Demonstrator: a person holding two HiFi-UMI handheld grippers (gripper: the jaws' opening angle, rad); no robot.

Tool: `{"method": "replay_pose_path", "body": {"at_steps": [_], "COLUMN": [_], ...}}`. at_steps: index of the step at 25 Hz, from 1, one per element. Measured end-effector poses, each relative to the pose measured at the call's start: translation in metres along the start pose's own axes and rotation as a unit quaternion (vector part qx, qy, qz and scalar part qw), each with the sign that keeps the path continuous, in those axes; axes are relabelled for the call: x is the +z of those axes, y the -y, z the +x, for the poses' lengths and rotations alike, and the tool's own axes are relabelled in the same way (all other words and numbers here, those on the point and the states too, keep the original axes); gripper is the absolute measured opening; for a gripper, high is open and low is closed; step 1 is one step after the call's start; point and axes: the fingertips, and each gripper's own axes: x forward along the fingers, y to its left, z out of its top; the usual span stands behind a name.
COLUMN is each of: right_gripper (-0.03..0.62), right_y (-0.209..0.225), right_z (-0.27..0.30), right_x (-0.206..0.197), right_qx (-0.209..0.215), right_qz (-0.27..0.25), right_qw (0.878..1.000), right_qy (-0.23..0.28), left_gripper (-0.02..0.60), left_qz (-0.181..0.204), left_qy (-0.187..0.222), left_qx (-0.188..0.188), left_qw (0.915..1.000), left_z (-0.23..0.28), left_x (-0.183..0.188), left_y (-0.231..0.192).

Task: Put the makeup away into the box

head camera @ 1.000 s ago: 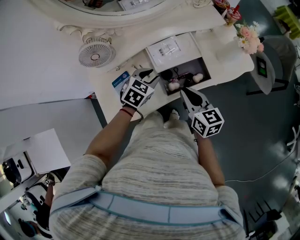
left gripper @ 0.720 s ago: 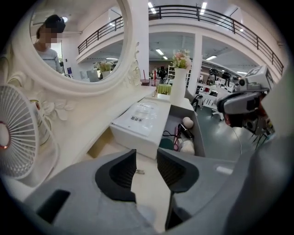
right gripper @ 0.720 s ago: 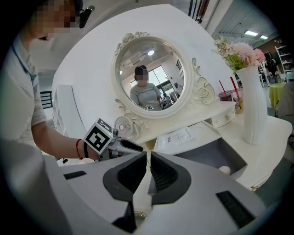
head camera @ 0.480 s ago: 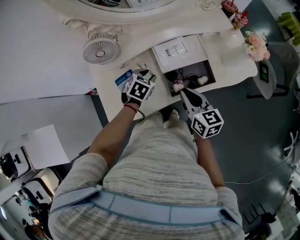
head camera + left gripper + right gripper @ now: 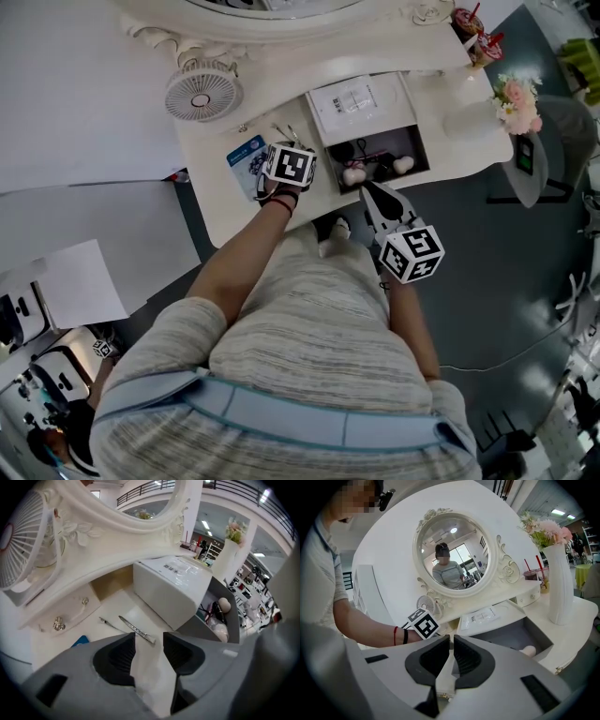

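Overhead, the left claw [image 5: 287, 150] has dropped from beside the box [image 5: 419, 150] to low over the counter [image 5: 225, 187], near a clip [image 5: 281, 133]. Its marker cube has rolled. The right claw [image 5: 370, 190] has kept its place at the counter's near edge, by the box. The makeup [image 5: 354, 173] lies inside the box.

Next, the left gripper view: the left claw [image 5: 149, 641] is released, its jaws just widened. Only bare counter shows between them, with the clip [image 5: 136, 630] just ahead. The box [image 5: 197, 625] stands to the right with makeup [image 5: 220, 616] in it.

Last, the right gripper view: the right claw [image 5: 451, 641] is clenched to a sliver and holds nothing. The box [image 5: 534, 634] lies beyond it.
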Motion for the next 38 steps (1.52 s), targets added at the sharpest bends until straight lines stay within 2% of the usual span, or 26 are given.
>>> {"method": "replay_pose_path", "body": {"at_steps": [3,9,13,19,20,21,23,30,38], "right_gripper": [0.011,0.011,0.011,0.011,0.011,0.011,0.011,0.011,0.011], "right_y": [0.002,0.005,0.006,0.005,0.005,0.005,0.005,0.006,0.003], "right_z": [-0.002,-0.006,-0.006,-0.006,-0.006,-0.006,-0.007,-0.010,-0.011], "right_x": [0.000,-0.001,-0.001,0.000,0.000,0.000,0.000,-0.001,0.000], "right_qx": [0.000,0.001,0.003,0.007,0.007,0.007,0.007,0.005,0.008], "right_qz": [0.000,-0.002,-0.004,-0.007,-0.007,-0.008,-0.008,-0.008,-0.010], "right_qw": [1.000,1.000,1.000,1.000,1.000,1.000,1.000,1.000,1.000], "right_qy": [-0.003,-0.007,-0.009,-0.010,-0.010,-0.010,-0.010,-0.009,-0.005], "left_gripper": [0.186,0.186,0.186,0.176,0.157,0.076,0.043,0.038,0.038], "left_qz": [-0.029,-0.048,-0.041,-0.031,-0.029,-0.028,-0.022,-0.026,-0.004], "left_qy": [0.003,-0.001,0.010,-0.001,0.001,0.005,0.016,0.030,0.064], "left_qx": [0.011,0.017,0.029,0.020,0.019,0.018,0.023,0.006,-0.003], "left_qw": [0.9995,0.9987,0.9987,0.9993,0.9994,0.9994,0.9994,0.9992,0.9979], "left_z": [0.003,0.002,0.007,0.011,0.010,0.009,0.004,-0.002,-0.022], "left_x": [0.000,-0.001,0.000,-0.010,-0.010,-0.010,-0.006,-0.008,0.000], "left_y": [-0.004,-0.006,-0.010,-0.005,-0.006,-0.008,-0.013,-0.015,-0.010]}}
